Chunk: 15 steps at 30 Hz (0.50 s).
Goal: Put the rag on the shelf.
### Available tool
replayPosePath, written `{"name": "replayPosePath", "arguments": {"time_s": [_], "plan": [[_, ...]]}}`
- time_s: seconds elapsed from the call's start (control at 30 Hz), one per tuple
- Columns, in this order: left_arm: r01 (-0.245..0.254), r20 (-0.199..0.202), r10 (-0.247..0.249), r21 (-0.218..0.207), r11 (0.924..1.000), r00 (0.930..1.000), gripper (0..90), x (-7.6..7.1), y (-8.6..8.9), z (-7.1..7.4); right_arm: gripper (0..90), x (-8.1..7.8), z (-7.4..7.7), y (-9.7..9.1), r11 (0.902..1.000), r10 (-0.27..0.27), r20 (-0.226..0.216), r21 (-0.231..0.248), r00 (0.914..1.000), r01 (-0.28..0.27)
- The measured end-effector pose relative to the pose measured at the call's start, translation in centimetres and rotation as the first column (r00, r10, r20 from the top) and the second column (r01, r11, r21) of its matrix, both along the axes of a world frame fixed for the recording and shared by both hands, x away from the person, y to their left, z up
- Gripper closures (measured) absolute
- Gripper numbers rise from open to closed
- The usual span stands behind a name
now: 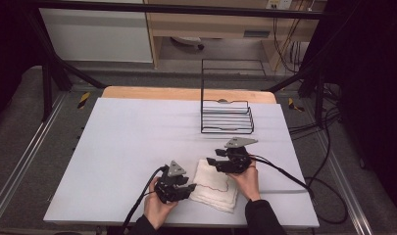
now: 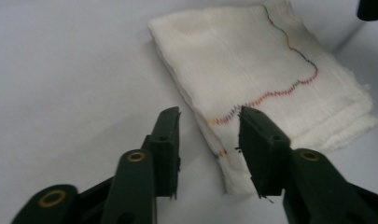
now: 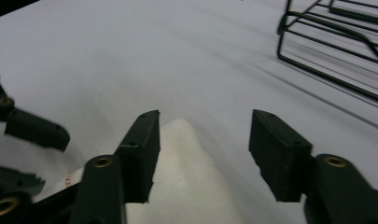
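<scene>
Both of our hands come in at the near edge, each with a gripper. Our left gripper (image 1: 185, 188) has its jaws spread, just beside the near left edge of the folded white cloth (image 1: 214, 185), pinching nothing. Our right gripper (image 1: 211, 161) hovers spread over the cloth's far corner. That cloth lies flat on the tabletop (image 1: 132, 142), well short of the wire rack (image 1: 227, 119).

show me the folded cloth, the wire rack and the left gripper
folded cloth (image 2: 266, 60), left gripper view, on its top layer
wire rack (image 1: 227, 117), high view, on its slatted base
left gripper (image 1: 192, 188), high view, midway between its fingertips
</scene>
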<state>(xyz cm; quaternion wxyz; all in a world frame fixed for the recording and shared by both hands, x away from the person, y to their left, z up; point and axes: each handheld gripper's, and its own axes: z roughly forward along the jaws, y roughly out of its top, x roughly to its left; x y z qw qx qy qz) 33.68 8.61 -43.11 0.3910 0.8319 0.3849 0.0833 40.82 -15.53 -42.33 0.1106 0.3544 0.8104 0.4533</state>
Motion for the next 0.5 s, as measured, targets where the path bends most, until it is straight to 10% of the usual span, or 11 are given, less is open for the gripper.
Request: {"name": "replayPosePath", "arguments": {"time_s": [0.5], "plan": [[0.014, 0.026, -0.014, 0.016, 0.9998, 0.9995, 20.5, 5.6, -0.5, 0.6, 7.5, -3.0, -1.2, -6.9, 0.9905, -0.132, -0.058, 0.031, 0.9896, 0.134]]}}
